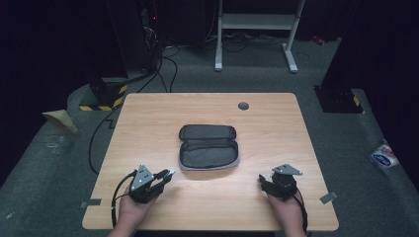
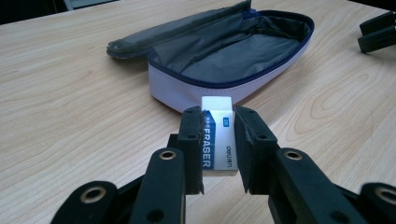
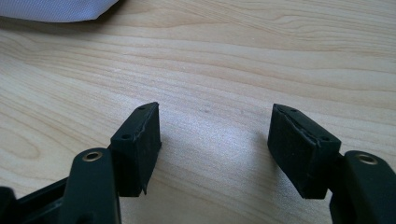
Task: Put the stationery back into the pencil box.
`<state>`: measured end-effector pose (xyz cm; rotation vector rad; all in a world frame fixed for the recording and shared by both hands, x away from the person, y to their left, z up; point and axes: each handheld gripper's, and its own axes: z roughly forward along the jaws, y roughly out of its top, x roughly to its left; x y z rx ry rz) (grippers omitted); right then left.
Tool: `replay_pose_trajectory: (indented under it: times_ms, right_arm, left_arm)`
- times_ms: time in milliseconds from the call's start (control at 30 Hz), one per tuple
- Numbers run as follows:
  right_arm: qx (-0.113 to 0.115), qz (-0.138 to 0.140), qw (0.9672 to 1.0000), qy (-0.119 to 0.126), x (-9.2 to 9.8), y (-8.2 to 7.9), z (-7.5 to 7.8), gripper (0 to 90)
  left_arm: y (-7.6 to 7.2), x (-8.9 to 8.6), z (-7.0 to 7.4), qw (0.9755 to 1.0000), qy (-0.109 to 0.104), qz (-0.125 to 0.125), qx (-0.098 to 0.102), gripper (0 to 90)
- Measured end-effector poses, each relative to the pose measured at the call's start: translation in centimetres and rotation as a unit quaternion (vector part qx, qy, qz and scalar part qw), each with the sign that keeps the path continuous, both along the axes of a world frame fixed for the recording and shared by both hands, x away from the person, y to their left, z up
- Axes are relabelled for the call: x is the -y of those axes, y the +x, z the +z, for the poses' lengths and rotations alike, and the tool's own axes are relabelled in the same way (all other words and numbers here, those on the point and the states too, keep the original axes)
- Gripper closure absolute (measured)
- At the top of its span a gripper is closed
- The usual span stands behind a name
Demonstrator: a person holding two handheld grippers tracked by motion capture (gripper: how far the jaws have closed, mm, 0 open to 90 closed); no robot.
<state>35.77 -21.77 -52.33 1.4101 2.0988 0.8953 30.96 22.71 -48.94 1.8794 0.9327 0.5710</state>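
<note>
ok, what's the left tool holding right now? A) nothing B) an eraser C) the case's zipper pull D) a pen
B: in the left gripper view the left tool is shut on a white eraser in a blue sleeve, just short of the open pencil case.

The high view hangs above the near edge, looking forward and down over the whole counter (image 1: 276, 123) to the floor beyond. The left gripper view sits low, close behind its tongs (image 2: 218, 140), facing the open pencil case (image 2: 233, 60). The right gripper view hovers closer still over bare wood, sharing just the case's corner (image 3: 56, 9).
</note>
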Motion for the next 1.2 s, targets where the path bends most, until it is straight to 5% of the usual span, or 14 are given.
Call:
replay_pose_trajectory:
  times_ms: [433,667,1200]
  right_arm:
    - [0.0,0.001,1.0,0.0,0.0,0.0,0.0,34.4]
    - [0.001,-0.003,1.0,-0.001,-0.1,0.0,0.0,34.7]
    - [0.001,-0.003,1.0,-0.001,-0.1,0.0,0.0,35.1]
  left_arm:
    - [1.5,0.3,0.5,0.9999,-0.016,-0.003,0.007,73.0]
    - [1.4,0.1,1.5,0.9989,-0.046,-0.003,0.013,73.0]
    - [2.4,1.7,2.9,0.9985,-0.048,-0.012,0.026,73.1]
